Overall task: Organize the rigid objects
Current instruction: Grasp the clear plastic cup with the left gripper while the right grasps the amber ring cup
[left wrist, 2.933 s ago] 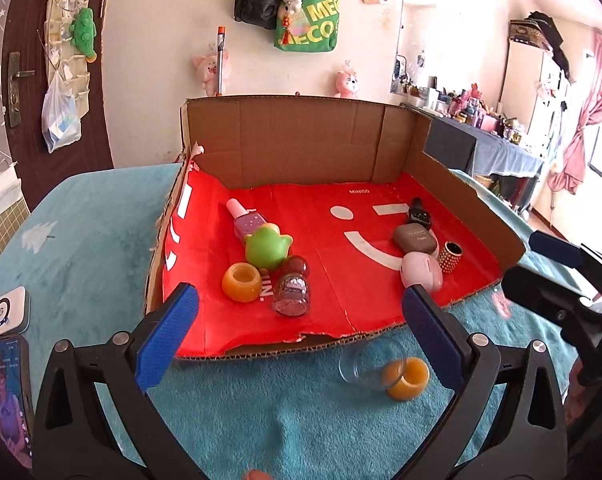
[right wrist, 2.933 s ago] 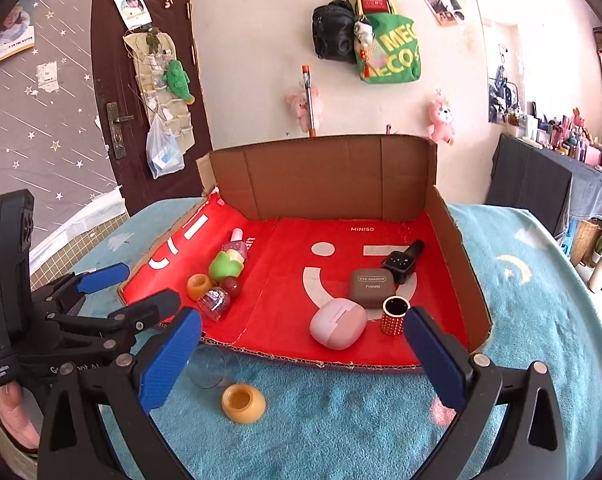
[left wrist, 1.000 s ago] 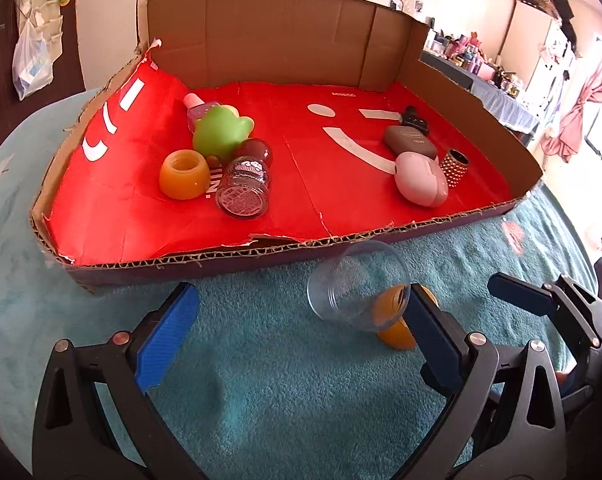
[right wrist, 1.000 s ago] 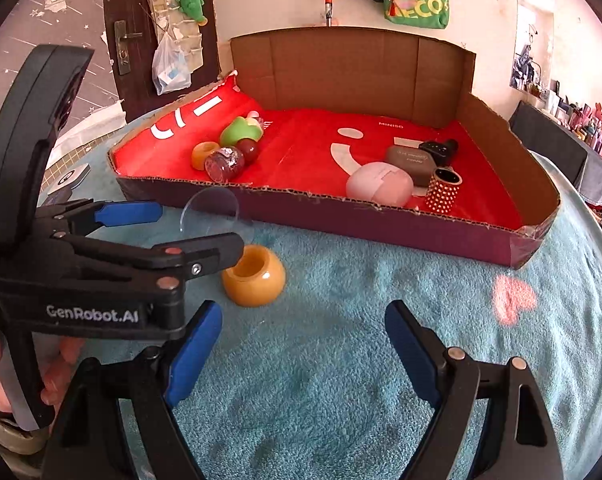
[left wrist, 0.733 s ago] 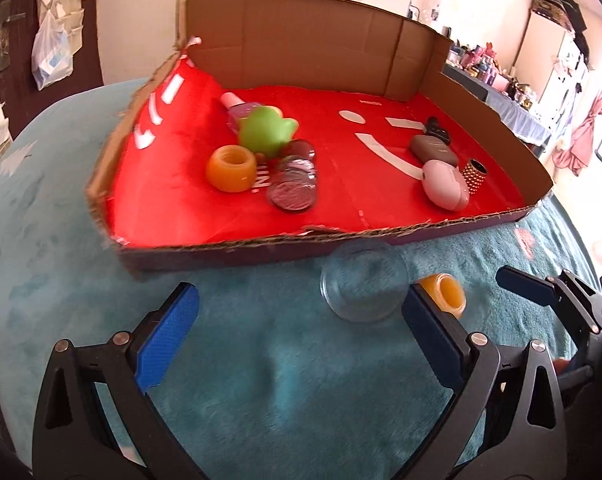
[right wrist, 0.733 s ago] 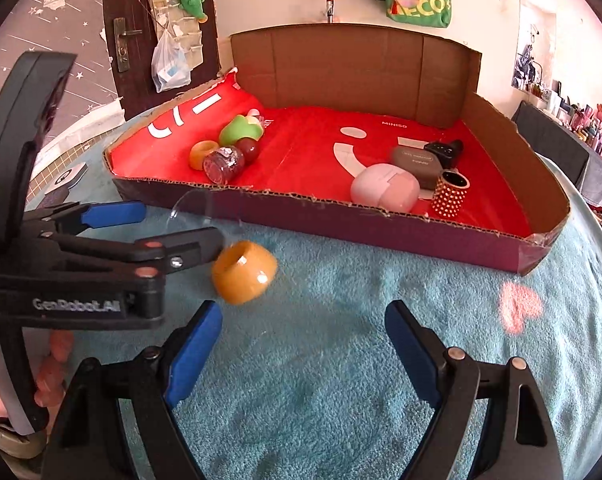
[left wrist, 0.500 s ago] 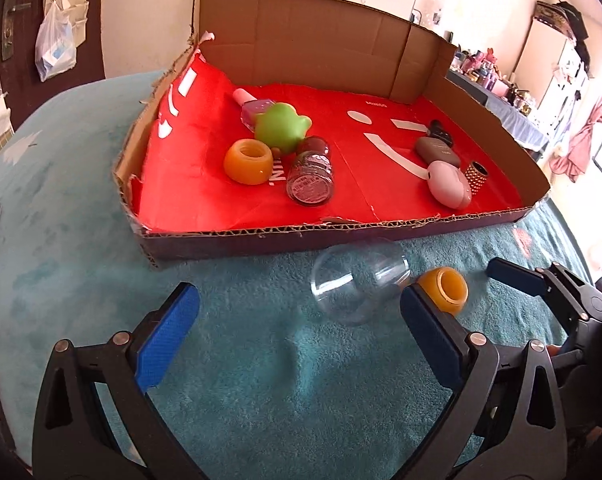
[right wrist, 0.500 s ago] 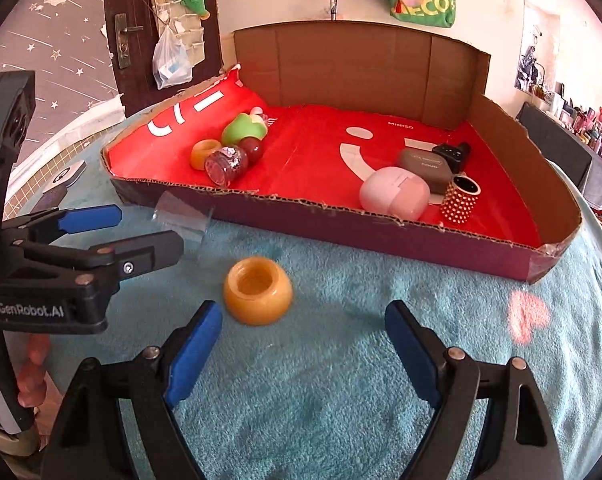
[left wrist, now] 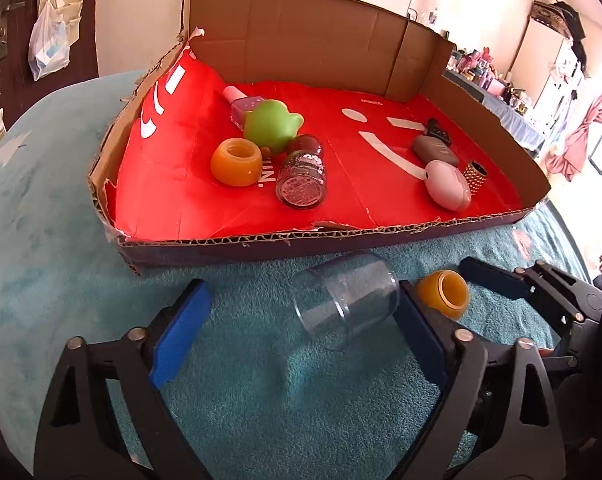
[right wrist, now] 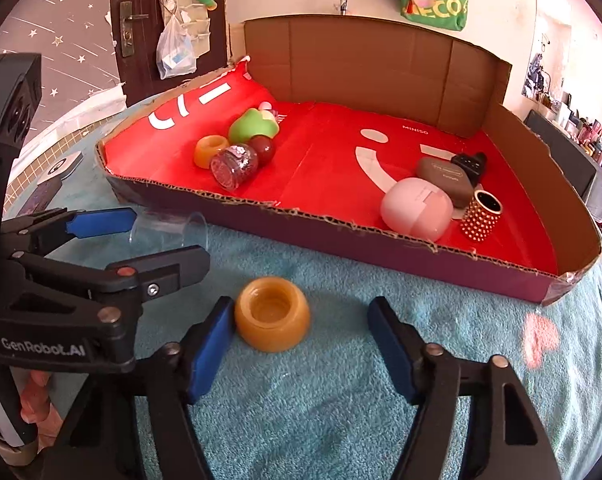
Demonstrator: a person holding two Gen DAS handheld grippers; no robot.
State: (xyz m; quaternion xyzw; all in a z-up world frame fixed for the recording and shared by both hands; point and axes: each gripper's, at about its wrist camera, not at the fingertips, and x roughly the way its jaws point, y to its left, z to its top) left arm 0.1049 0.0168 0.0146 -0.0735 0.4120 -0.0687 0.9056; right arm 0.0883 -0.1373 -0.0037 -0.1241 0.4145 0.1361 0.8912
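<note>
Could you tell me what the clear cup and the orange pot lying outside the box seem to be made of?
Clear cup: probably thin, glossy transparent plastic; the teal cloth shows through it. Orange pot: looks like translucent, waxy resin or soft plastic with thick rounded walls; which one is unclear.

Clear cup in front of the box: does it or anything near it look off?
Yes. The clear cup lies tipped on its side on the teal cloth, outside the box. An orange pot beside it is also outside. Nothing spilled.
</note>
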